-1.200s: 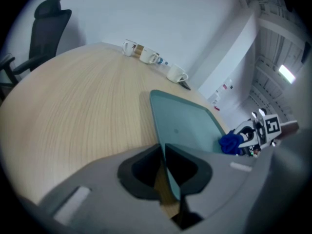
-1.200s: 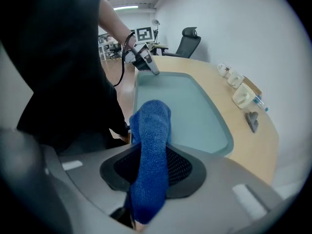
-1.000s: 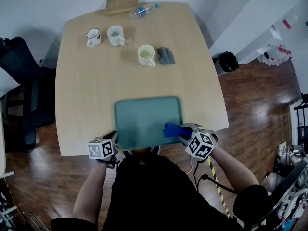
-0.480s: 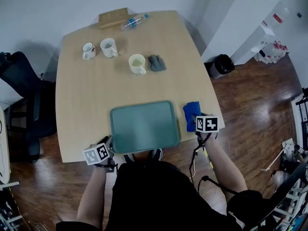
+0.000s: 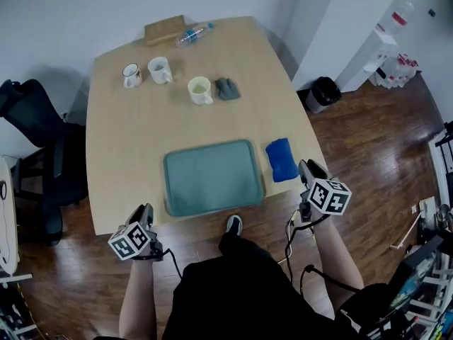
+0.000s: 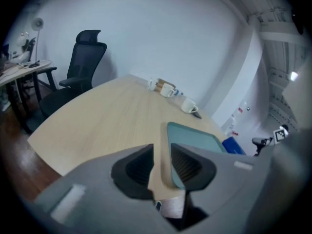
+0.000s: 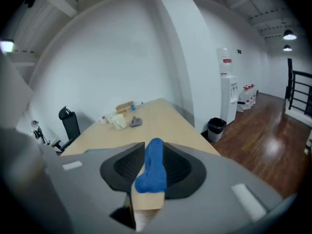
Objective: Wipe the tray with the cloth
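The teal tray (image 5: pixel 212 179) lies bare near the table's front edge. A blue cloth (image 5: pixel 282 159) lies flat on the table just right of it. My right gripper (image 5: pixel 306 167) hangs off the table's front right edge, just short of the cloth and apart from it. Its jaws have just been closing and hold nothing. In the right gripper view the cloth (image 7: pixel 153 167) shows beyond the gap between the jaws. My left gripper (image 5: pixel 145 211) is off the table's front left, below the tray's corner. Its jaws stand slightly apart with nothing in them; the tray (image 6: pixel 195 136) shows past them.
Three mugs (image 5: pixel 132 74) (image 5: pixel 159 69) (image 5: pixel 199 90) and a small grey object (image 5: pixel 227 88) stand at the table's far side. A bottle (image 5: pixel 192 32) and a wooden block (image 5: pixel 164 28) lie at the back edge. A black chair (image 5: pixel 35 140) is left, a bin (image 5: pixel 323 91) right.
The right gripper carried the cloth off the tray to the right, left it on the table and drew back past the edge. The left gripper drew back from the tray's corner.
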{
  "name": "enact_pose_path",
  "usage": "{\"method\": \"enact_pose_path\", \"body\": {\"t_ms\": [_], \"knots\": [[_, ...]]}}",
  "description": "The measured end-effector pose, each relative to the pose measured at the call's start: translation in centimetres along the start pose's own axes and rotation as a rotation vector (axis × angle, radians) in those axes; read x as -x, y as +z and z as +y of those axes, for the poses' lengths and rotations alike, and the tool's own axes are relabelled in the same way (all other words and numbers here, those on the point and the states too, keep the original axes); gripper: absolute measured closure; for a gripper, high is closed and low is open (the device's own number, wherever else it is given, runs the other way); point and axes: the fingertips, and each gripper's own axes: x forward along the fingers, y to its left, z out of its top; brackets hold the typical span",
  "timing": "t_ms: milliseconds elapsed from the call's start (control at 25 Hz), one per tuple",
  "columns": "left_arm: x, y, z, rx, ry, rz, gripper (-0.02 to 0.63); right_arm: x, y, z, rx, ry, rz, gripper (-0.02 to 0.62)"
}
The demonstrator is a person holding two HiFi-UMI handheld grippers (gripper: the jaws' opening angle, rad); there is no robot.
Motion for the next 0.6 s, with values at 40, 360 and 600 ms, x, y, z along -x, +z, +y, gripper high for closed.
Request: {"method": "enact_pose_path", "body": {"t_ms": [40,360,600], "knots": [[1.0,0.0,-0.4,-0.024,-0.005,-0.023,0.497,1.7,0.0,0.7,-0.018,0.022,-0.031,0.501],[13.0,-5.1,-8.2,-0.260,-0.242,-0.154,0.515,14.9,-5.4,11.5,-0.051,0.180,-0.124,0.552],[21.0,-12.3,-8.0,-0.151,-0.340,-0.123,0.525,22.5,-12.1,19.9,0.020,0.255,-0.056,0.551]]}}
